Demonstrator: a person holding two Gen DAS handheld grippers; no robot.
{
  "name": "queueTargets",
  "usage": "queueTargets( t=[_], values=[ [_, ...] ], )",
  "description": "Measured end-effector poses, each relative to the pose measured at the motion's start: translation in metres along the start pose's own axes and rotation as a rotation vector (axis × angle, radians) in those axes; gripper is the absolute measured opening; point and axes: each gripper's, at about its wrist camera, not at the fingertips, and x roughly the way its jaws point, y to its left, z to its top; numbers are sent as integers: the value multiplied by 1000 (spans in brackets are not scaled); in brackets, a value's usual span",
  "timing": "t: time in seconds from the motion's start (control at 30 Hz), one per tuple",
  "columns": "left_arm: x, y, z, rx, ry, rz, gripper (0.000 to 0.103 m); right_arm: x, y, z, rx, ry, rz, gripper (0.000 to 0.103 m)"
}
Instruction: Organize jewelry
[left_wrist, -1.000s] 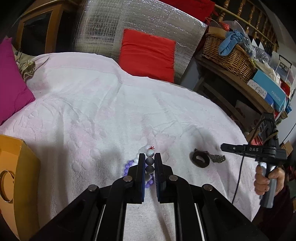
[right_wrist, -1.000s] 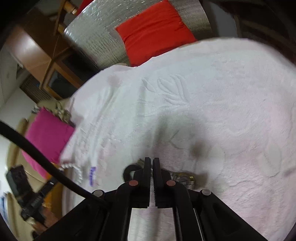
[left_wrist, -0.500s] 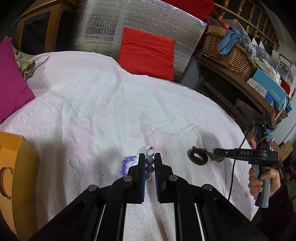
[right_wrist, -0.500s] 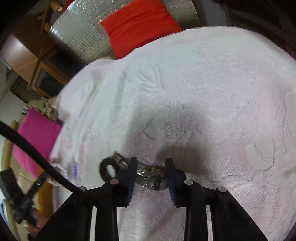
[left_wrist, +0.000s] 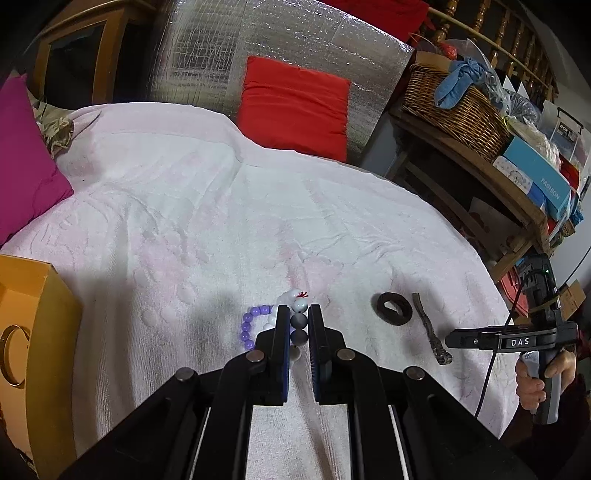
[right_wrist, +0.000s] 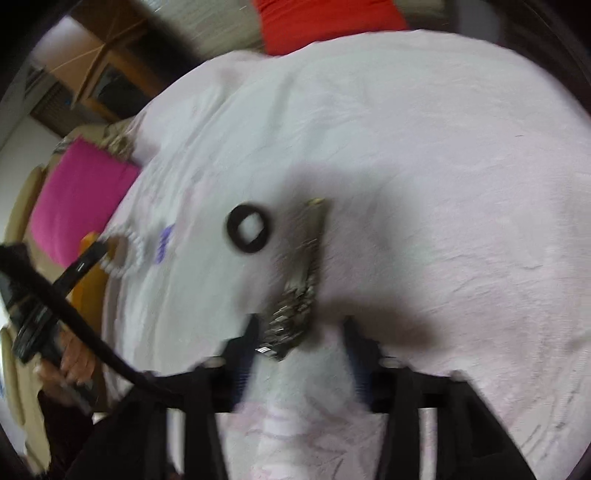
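The left gripper (left_wrist: 298, 325) pinches a bead bracelet (left_wrist: 258, 325) on the white towel (left_wrist: 221, 221), while the right gripper (right_wrist: 299, 343) is spread beside a metal bracelet (right_wrist: 299, 295).

My work lies on a bed (left_wrist: 207, 229) spread with a white, embossed towel (right_wrist: 424, 155). On it, right under me, rests a bracelet (left_wrist: 255, 325) of purple, white and grey beads. Well to its right lies a dark ring (left_wrist: 394, 308), and just beside that a slim metal chain (left_wrist: 432, 332). A magenta pillow (left_wrist: 26, 166) sits at the left edge.
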Motion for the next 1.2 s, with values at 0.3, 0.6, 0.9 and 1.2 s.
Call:
queueTargets(
  t=[0.3, 0.6, 0.9, 1.2],
  values=[
    [1, 6, 3, -31, 0, -16, 10, 19, 34, -5, -118, 12, -74, 31],
    [0, 13, 3, -61, -2, -12, 10, -1, 27, -6, -118, -47, 27, 13],
    [3, 10, 3, -55, 8, -11, 10, -23, 22, 3, -44, -133, 150, 11],
    [3, 9, 2, -55, 11, -8, 10, -9, 16, 4, -10, -79, 173, 11]
  ],
)
